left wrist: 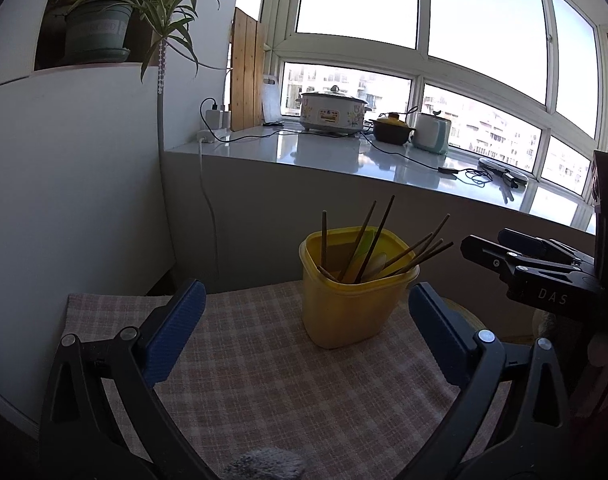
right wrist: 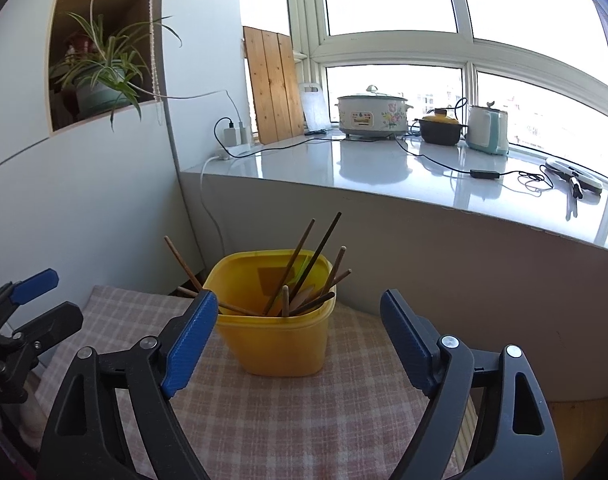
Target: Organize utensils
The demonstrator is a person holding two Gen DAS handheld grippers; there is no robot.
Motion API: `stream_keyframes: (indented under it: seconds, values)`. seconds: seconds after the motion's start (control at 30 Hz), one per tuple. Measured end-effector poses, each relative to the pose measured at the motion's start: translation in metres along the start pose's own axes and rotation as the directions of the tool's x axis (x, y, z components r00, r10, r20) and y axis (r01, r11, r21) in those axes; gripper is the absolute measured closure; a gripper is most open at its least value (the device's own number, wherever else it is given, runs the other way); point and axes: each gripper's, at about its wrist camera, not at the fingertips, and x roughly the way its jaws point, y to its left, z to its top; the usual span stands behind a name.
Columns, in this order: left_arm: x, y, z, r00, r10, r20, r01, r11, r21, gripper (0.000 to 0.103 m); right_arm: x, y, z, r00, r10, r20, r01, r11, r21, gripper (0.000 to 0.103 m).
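Note:
A yellow plastic container stands on a pink checked tablecloth and holds several brown chopsticks and a pale spoon. It also shows in the right wrist view with the chopsticks leaning out. My left gripper is open and empty, just in front of the container. My right gripper is open and empty, its fingers either side of the container's near face. The right gripper shows at the right edge of the left wrist view; the left gripper shows at the left edge of the right wrist view.
A white windowsill counter behind the table carries a slow cooker, a dark pot, a kettle, a wooden board and cables. A white cabinet with a potted plant stands at the left.

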Motion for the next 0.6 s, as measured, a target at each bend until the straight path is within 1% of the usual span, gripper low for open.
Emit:
stream_keyframes:
  seconds: [0.07,0.17,0.3,0.33,0.37,0.4,0.5,0.6]
  values:
    - [-0.002,-0.003,-0.004,1.000,0.008,0.005,-0.008,1.000,0.008,0.000,-0.002,-0.001,-0.003,1.000,-0.014,0.003,0.014,1.000,0.004,0.019]
    - [-0.003,-0.007,-0.011,1.000,0.022,-0.006,-0.022,0.999,0.027,0.000,-0.007,-0.002,-0.008,0.999,-0.037,0.012,0.037,0.999,0.013,0.019]
    - [-0.003,-0.010,-0.017,1.000,0.022,-0.021,-0.021,1.000,0.019,0.000,-0.012,-0.005,-0.015,0.997,-0.065,0.035,0.063,0.997,0.042,0.018]
    - [-0.003,-0.010,-0.018,0.999,0.024,-0.022,-0.023,1.000,0.017,0.000,-0.014,-0.006,-0.016,0.997,-0.071,0.042,0.069,0.997,0.046,0.013]
    - [-0.002,-0.010,-0.019,0.999,0.027,-0.025,-0.027,1.000,0.016,0.000,-0.015,-0.006,-0.016,0.995,-0.080,0.052,0.077,0.996,0.046,0.005]
    - [-0.002,-0.010,-0.020,0.999,0.030,-0.027,-0.030,0.999,0.017,0.000,-0.016,-0.005,-0.017,0.994,-0.090,0.063,0.088,0.995,0.044,0.002]
    - [-0.001,-0.009,-0.022,0.998,0.054,-0.034,-0.053,0.998,0.013,0.000,-0.019,-0.003,-0.017,0.989,-0.120,0.085,0.118,0.993,0.029,0.000]
    - [-0.002,-0.007,-0.023,0.998,0.060,-0.031,-0.060,0.998,0.010,0.000,-0.018,-0.003,-0.017,0.990,-0.116,0.082,0.114,0.993,0.023,0.000]
